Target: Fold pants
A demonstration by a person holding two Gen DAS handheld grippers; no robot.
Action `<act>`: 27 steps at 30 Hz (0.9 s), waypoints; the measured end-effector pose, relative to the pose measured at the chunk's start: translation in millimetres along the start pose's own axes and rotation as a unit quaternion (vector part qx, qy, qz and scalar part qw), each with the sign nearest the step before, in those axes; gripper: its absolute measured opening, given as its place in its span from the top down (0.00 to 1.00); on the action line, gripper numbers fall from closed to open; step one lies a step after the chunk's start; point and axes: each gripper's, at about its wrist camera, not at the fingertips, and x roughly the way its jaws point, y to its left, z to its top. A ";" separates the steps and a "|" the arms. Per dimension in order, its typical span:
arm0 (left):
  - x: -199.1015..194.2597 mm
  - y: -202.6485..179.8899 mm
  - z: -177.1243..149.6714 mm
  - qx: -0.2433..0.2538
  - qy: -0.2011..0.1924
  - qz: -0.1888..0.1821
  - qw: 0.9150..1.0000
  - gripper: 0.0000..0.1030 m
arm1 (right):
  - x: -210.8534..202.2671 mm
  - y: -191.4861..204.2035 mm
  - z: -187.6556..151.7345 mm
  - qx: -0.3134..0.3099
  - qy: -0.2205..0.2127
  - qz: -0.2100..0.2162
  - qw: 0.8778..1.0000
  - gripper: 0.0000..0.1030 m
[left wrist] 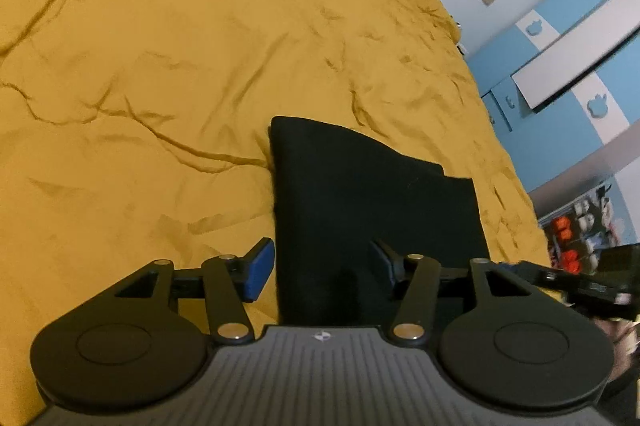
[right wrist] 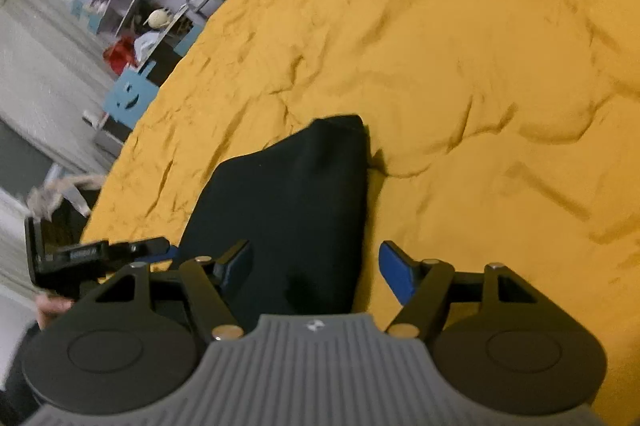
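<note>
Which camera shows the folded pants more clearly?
The left wrist view: the pants are sharp there, with a stepped far edge visible. The right wrist view shows the pants too, but blurrier, narrowing toward the far end.

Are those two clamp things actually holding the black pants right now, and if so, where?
Nothing is held. Both the left hand-held gripper and the right hand-held gripper stand open above the folded black pants, which lie on the yellow bedspread.
</note>
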 end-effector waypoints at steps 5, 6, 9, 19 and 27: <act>9.5 -9.5 -19.2 0.042 0.011 0.023 0.999 0.38 | -14.4 30.0 -17.7 -0.085 -0.014 0.005 0.996 0.69; 11.0 -8.4 -21.1 0.038 0.011 0.025 0.999 0.38 | -8.5 34.0 -20.9 -0.096 -0.005 0.002 0.995 0.73; 8.6 -5.2 -21.2 0.026 0.012 0.018 0.999 0.37 | 13.6 45.5 -36.9 -0.157 0.065 -0.047 0.984 0.73; -3.4 -3.8 -6.6 0.037 -0.004 0.031 0.999 0.34 | -11.2 11.5 -9.8 -0.054 0.008 -0.014 0.998 0.37; 23.9 -0.5 5.3 0.011 0.033 -0.014 0.999 0.27 | 22.7 -7.3 -3.4 0.000 0.032 0.001 0.999 0.38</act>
